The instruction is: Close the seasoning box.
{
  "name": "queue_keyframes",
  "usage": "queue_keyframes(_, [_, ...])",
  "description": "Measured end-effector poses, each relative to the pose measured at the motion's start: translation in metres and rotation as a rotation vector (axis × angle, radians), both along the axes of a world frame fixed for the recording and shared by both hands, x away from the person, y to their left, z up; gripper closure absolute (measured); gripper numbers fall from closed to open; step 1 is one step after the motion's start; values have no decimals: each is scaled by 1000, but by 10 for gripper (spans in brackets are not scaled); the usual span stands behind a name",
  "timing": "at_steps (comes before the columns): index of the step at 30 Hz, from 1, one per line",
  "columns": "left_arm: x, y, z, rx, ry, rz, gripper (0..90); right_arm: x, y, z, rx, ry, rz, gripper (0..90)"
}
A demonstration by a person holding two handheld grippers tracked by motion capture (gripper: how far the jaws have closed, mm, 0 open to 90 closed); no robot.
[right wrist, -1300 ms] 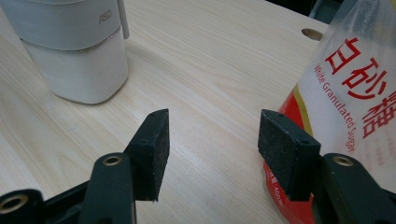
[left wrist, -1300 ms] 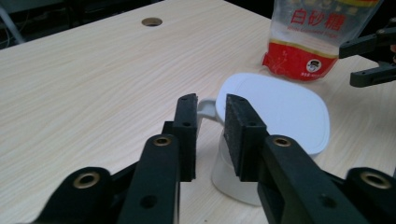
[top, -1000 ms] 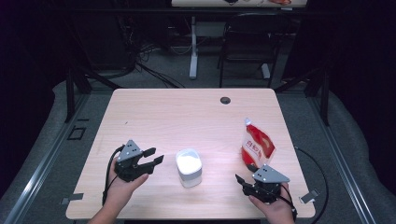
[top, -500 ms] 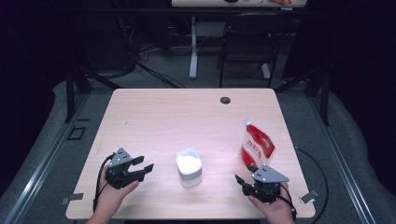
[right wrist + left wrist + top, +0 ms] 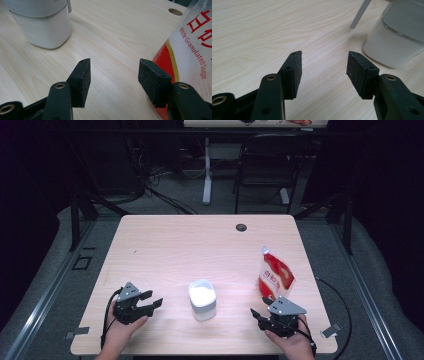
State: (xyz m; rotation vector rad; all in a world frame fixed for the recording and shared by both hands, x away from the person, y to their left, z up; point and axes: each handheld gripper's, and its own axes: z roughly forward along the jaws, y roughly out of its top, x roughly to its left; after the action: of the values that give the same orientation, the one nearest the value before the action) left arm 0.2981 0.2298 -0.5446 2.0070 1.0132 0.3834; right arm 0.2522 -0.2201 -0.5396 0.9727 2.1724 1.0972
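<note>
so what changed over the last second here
The left gripper drew back from the white container toward the table's near left edge, and its jaws have just been opening, with nothing between them. It now rests open and apart from the container. The right gripper, the container and the sugar pouch stayed where they were.

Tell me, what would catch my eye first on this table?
Probably the red and white sugar pouch standing near the table's right edge, just beyond the right gripper. Next, the white container of white powder at the front middle, with the left gripper resting to its left, jaws open and empty.
</note>
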Motion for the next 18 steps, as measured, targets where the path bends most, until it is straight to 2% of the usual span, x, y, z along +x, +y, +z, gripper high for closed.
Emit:
queue_keyframes(5, [-1, -1, -4, 3, -9, 0, 469, 1, -1, -1, 4, 15, -3, 438])
queue_keyframes(10, [1, -2, -8, 24, -7, -15, 469, 2, 1, -4, -4, 22, 11, 438])
queue_keyframes(18, [3, -1, -13, 28, 1, -14, 467, 3, 0, -5, -2, 34, 11, 438])
